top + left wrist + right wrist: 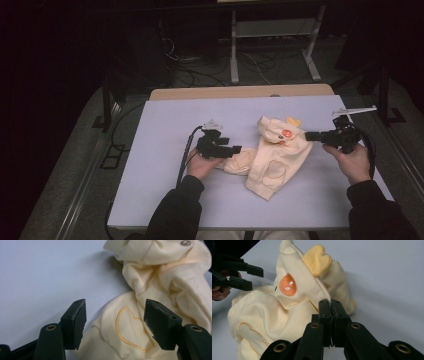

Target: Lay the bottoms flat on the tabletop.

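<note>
I find the garment [272,155], a pale yellow hooded baby suit, lying crumpled on the table [165,125], right of its middle. Its hood, with an orange patch [286,133] and a darker yellow ear [294,122], points toward the table's far edge.

My left gripper [235,149] sits just left of the garment at its cuffed end. In the left gripper view its jaws stand apart, either side of a heart outline [132,331] stitched on the fabric, pads not pressing it.

My right gripper [308,135] sits just right of the hood. In the right gripper view its jaws are closed tight together against the hood's edge; I cannot tell whether cloth is pinched between them.

Beyond the table, cables [250,62] and a white frame [272,37] stand on the dark floor. Nothing lies between either gripper and the garment.
</note>
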`<state>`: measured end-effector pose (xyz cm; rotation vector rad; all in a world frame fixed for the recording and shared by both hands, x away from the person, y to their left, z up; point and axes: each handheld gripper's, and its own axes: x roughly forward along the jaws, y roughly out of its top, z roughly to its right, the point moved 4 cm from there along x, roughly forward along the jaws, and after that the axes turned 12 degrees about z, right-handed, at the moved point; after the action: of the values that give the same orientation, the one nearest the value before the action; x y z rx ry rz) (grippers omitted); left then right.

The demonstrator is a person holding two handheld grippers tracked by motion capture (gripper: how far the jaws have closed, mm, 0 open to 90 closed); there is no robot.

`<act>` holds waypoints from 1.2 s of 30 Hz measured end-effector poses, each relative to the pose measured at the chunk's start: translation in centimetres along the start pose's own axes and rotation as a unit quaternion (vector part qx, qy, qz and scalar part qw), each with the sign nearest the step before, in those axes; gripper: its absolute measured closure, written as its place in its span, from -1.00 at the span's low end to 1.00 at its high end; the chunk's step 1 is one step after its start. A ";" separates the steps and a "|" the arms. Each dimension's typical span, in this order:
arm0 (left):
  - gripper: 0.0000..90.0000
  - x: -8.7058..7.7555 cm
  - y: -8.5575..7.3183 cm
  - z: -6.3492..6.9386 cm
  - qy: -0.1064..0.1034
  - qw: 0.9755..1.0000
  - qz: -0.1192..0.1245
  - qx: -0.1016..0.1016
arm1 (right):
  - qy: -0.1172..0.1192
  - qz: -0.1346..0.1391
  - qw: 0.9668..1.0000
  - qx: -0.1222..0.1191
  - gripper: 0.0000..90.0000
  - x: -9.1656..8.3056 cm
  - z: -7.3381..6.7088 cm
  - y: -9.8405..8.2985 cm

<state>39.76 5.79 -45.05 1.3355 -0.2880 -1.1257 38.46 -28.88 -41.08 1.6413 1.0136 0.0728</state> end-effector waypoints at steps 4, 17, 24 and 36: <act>-0.29 0.3 -0.3 0.0 -0.002 1.000 -0.013 0.000 | 0.003 0.004 1.000 0.006 0.92 0.0 0.1 -0.2; -0.23 1.2 -1.4 -0.7 0.016 0.999 -0.048 0.011 | 0.010 0.003 1.000 0.016 0.92 0.0 0.3 -0.8; 0.14 1.5 -2.3 -0.3 -0.006 0.999 -0.052 0.011 | 0.013 0.005 1.000 0.024 0.92 0.0 0.3 -1.0; 0.69 1.1 -2.0 -0.1 -0.009 0.999 -0.044 0.016 | 0.014 0.011 1.000 0.026 0.92 -0.1 0.1 -1.3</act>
<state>39.42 5.33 -47.27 1.3780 -0.2624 -1.2117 37.69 -29.09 -42.18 1.7022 1.0268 0.0847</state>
